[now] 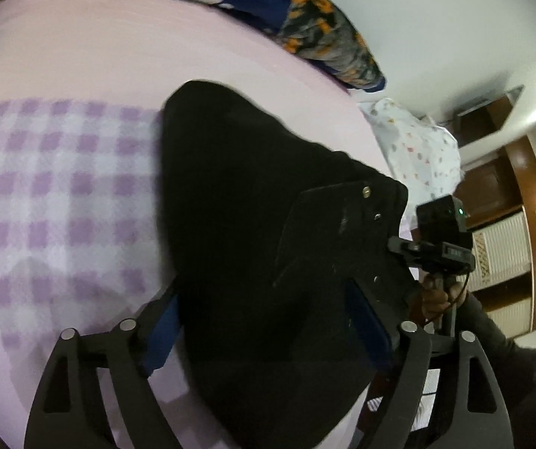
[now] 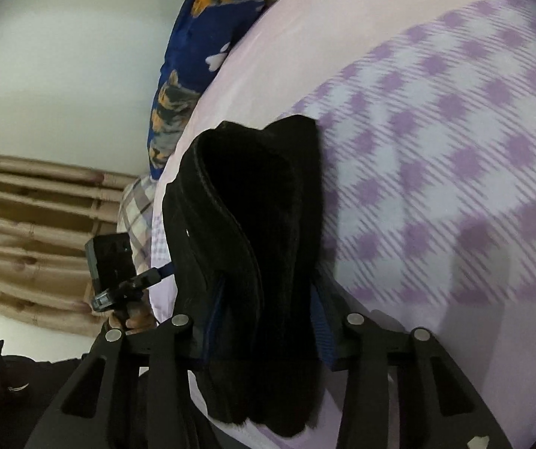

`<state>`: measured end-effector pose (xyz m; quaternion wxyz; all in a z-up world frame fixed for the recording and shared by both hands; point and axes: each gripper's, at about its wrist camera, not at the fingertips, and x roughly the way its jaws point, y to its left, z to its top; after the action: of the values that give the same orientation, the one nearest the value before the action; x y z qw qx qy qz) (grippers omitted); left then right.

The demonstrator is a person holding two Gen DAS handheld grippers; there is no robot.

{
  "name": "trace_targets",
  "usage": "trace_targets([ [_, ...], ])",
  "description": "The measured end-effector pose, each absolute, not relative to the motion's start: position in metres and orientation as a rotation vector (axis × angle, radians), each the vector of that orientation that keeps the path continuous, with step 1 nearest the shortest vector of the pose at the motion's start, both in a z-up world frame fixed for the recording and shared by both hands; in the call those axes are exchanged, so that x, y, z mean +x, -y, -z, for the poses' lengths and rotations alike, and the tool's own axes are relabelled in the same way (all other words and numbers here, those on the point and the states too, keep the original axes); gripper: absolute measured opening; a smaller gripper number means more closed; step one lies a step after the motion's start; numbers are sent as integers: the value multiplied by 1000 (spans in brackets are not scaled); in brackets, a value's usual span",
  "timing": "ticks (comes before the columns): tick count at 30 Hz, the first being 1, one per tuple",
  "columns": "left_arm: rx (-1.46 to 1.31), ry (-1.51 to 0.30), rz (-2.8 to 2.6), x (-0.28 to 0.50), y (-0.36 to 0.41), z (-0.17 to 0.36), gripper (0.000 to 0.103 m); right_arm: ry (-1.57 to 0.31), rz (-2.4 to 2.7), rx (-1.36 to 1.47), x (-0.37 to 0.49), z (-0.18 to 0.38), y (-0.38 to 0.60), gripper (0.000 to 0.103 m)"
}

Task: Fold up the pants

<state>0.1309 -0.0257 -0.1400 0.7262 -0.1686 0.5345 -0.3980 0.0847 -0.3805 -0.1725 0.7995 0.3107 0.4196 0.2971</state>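
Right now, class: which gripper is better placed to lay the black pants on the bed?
Neither clearly: the left gripper and right gripper both clamp the pants above the checked sheet; lower together.

Black pants (image 1: pixel 253 232), bunched, lifted above the checked bedsheet (image 1: pixel 43 187)

No readable text, label or number anywhere in view.

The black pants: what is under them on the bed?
Under the black fabric pants lies the lilac-and-white checked bedsheet, with plain pink sheet beyond it. Whatever lies directly beneath the cloth is covered. Both the left gripper and the right gripper clamp the pants.
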Motion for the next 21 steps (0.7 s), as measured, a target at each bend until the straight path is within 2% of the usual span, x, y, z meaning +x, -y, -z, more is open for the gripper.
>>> trace_targets([
  [4, -364, -1136, 846, 134, 38, 138, 80, -884, -601, 683, 92, 172, 368, 37],
  [7, -249, -1121, 725, 126, 42, 134, 45, -853, -537, 677, 82, 172, 366, 31],
  [8, -244, -1120, 714, 123, 39, 135, 38, -844, -524, 687, 79, 171, 364, 28],
  [11, -257, -1107, 679, 119, 34, 130, 25, -816, -474, 690, 69, 162, 355, 25],
  [17, -251, -1053, 673, 109, 28, 104, 16, -783, -433, 670, 63, 137, 333, 23],
  [21, -261, -1024, 652, 110, 11, 85, 15, -777, -460, 666, 72, 122, 312, 22],
])
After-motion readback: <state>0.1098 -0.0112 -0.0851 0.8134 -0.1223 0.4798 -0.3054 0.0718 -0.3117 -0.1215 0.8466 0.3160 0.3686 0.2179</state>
